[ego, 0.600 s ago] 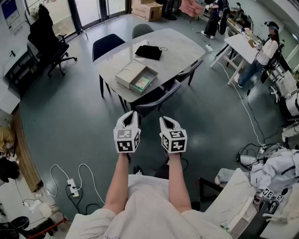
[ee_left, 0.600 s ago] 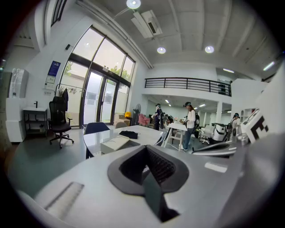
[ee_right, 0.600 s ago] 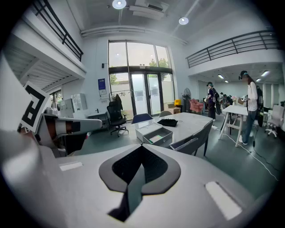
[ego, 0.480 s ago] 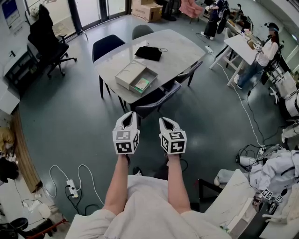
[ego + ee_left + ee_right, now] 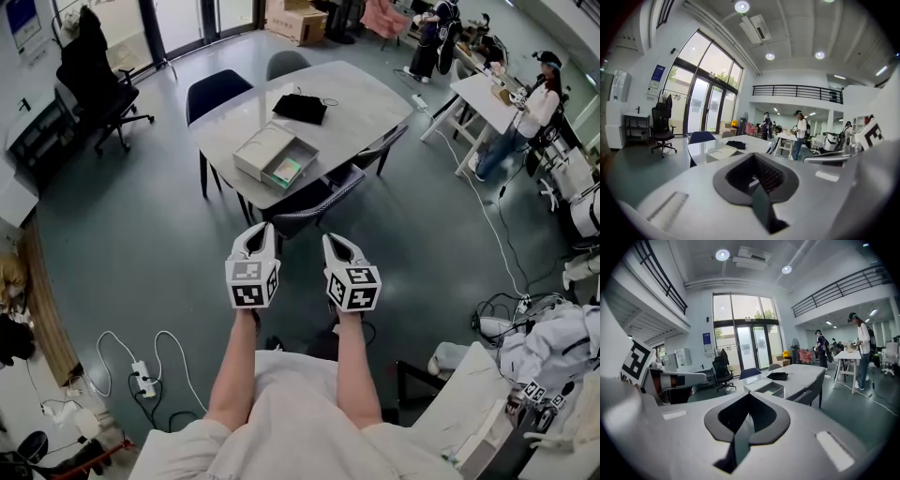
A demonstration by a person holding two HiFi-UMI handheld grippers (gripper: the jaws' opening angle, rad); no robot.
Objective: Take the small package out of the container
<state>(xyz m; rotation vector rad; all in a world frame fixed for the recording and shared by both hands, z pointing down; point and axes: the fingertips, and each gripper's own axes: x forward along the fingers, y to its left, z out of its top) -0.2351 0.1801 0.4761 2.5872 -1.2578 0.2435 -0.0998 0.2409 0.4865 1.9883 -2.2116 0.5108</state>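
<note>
Grey-green floor [image 5: 141, 234] spreads under me in a tall, glass-fronted office hall, and I hold both arms straight out ahead over it. My left tool [image 5: 261, 228] has its jaws pressed together with nothing between them, and its own view shows the dark pads meeting in a closed wedge. My right tool [image 5: 333, 239] is just beside it, also closed and empty. Both tilt slightly down toward the pale worktop [image 5: 366, 98], and both are well apart from it, with bare floor in between. A dark chair [image 5: 314, 199] is tucked in at the near edge of the worktop. On the near part of the worktop lies the container [image 5: 309, 154], a shallow grey box standing open, with a flat pale half [image 5: 261, 146] beside its tray. The small package [image 5: 286, 171], green on top, lies inside the tray; the right gripper view catches it as a green patch [image 5: 769, 392] behind the box wall. Farther back on the worktop rests a black pouch [image 5: 300, 107]. A blue chair [image 5: 216, 91] and a grey chair [image 5: 286, 62] stand at the far side, and a black office chair [image 5: 94, 70] stands off to the left. To the right, a person [image 5: 530, 112] stands at another table [image 5: 483, 94]. A power strip [image 5: 145, 375] with a white cable lies on the floor near my left side.
</note>
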